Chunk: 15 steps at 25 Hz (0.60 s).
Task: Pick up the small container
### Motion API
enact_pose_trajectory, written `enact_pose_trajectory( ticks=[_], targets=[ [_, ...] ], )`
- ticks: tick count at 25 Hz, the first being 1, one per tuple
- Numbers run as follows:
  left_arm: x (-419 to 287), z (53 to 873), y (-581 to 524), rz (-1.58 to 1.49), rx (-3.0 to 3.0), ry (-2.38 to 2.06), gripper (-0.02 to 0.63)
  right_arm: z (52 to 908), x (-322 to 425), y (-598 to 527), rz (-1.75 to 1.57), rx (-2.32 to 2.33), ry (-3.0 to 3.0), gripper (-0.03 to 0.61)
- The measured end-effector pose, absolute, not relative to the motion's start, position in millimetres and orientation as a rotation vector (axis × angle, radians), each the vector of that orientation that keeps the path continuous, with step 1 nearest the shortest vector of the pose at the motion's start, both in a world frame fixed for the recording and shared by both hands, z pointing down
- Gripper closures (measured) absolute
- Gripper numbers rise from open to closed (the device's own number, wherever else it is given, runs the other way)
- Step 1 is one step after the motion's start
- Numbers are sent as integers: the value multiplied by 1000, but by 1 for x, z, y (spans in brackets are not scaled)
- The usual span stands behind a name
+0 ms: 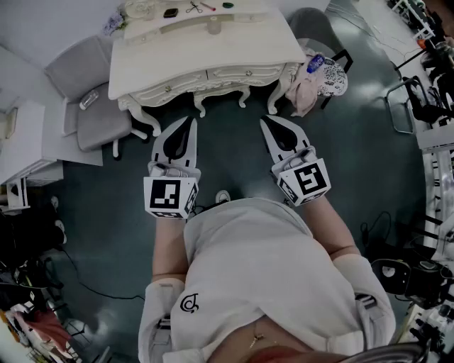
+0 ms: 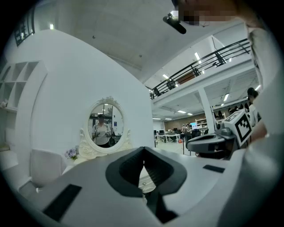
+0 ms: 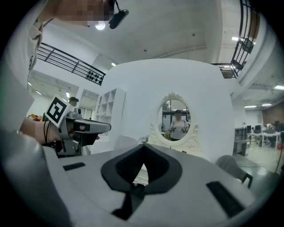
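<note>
A white dressing table (image 1: 248, 53) stands ahead of me at the top of the head view. On its top a small pale cylindrical container (image 1: 213, 27) stands near the middle. Both grippers hang in the air above the dark floor, short of the table's front, pointing at it. My left gripper (image 1: 191, 120) is shut with nothing in it, its tips meeting (image 2: 143, 149). My right gripper (image 1: 264, 120) is also shut and empty (image 3: 143, 146). Each gripper view shows the other gripper beside it and the table's oval mirror (image 2: 105, 125) (image 3: 177, 119).
Scissors (image 1: 194, 8), a black item (image 1: 170, 12) and a glass bowl (image 1: 140, 8) lie at the table's back. A grey chair (image 1: 89, 99) stands left of the table. Right of it, a chair holds clothes (image 1: 319, 78). Shelves and cables line both sides.
</note>
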<state>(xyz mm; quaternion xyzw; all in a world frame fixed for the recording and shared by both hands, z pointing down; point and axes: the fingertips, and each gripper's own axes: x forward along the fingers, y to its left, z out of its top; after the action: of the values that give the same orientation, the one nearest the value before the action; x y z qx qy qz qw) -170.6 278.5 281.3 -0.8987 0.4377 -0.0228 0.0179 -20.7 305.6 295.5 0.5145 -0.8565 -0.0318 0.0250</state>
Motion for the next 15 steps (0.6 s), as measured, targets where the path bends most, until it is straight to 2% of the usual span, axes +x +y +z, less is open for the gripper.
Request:
enact_pose_trajectory(
  ticks=[15],
  targets=[
    [-193,295,258,-69,-2840,1256,600,311,-42,289,-87,1706,-2554,574]
  ],
)
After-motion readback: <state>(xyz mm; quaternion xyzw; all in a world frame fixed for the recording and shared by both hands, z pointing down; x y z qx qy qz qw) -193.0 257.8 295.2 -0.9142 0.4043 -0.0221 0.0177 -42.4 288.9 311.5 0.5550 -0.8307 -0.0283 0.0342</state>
